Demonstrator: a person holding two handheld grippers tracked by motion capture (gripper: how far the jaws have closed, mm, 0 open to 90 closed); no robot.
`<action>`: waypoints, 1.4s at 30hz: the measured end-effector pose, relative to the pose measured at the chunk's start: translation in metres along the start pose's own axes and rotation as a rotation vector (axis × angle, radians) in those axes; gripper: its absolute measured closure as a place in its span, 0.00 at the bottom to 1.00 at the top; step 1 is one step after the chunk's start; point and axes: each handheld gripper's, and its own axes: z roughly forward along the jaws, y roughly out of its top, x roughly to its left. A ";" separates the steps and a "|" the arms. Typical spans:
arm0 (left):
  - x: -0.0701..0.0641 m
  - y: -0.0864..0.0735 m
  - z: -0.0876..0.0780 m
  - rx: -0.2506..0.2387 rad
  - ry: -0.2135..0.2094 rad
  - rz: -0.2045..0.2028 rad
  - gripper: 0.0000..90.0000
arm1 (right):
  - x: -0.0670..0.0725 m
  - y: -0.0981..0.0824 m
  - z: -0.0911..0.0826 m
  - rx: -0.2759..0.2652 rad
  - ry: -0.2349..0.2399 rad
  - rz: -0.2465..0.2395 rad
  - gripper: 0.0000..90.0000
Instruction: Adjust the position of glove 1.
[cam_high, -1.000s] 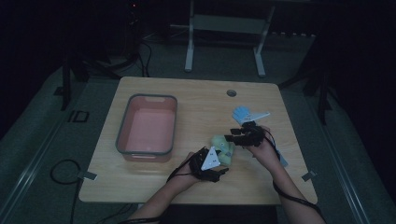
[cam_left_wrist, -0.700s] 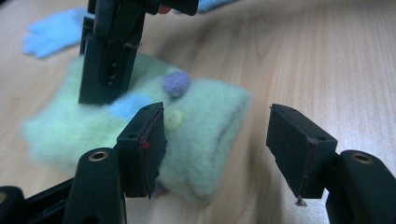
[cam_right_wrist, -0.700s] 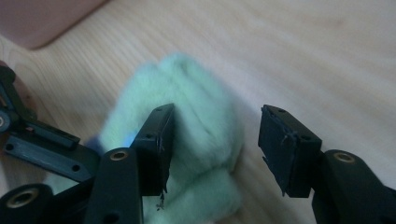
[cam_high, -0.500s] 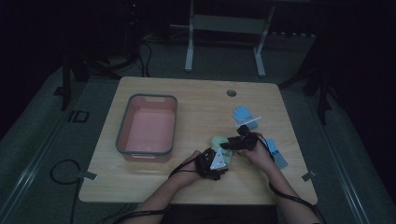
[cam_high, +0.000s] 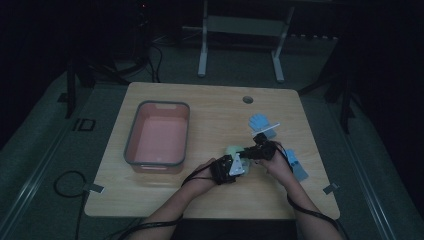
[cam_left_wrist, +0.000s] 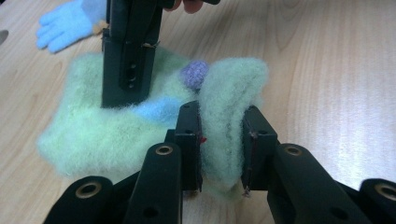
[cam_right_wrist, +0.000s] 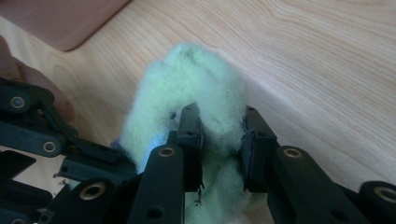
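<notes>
The right gripper (cam_right_wrist: 219, 140) was brought to the left gripper (cam_left_wrist: 220, 140); both jaws have just closed, clamped on the green fuzzy cloth (cam_left_wrist: 116, 126), which could be torn if pulled apart.

Your left gripper (cam_left_wrist: 222, 147) has just closed its jaws on a raised fold of the fuzzy green cloth (cam_left_wrist: 116, 126), which it now pinches. Your right gripper (cam_right_wrist: 222, 140) has come in from beside the blue glove (cam_high: 260, 121) toward the left one, and its jaws have just closed on another bunch of that cloth.
</notes>
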 end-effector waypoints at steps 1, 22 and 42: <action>0.003 0.001 -0.004 -0.008 -0.006 -0.006 0.81 | 0.001 0.001 -0.002 -0.008 0.001 0.003 0.82; 0.034 0.033 -0.060 0.012 0.017 0.043 0.82 | 0.028 0.042 -0.036 -0.129 0.008 -0.011 0.82; 0.062 0.008 -0.120 0.044 0.092 0.057 0.82 | 0.070 0.099 -0.016 -0.134 0.025 -0.085 0.82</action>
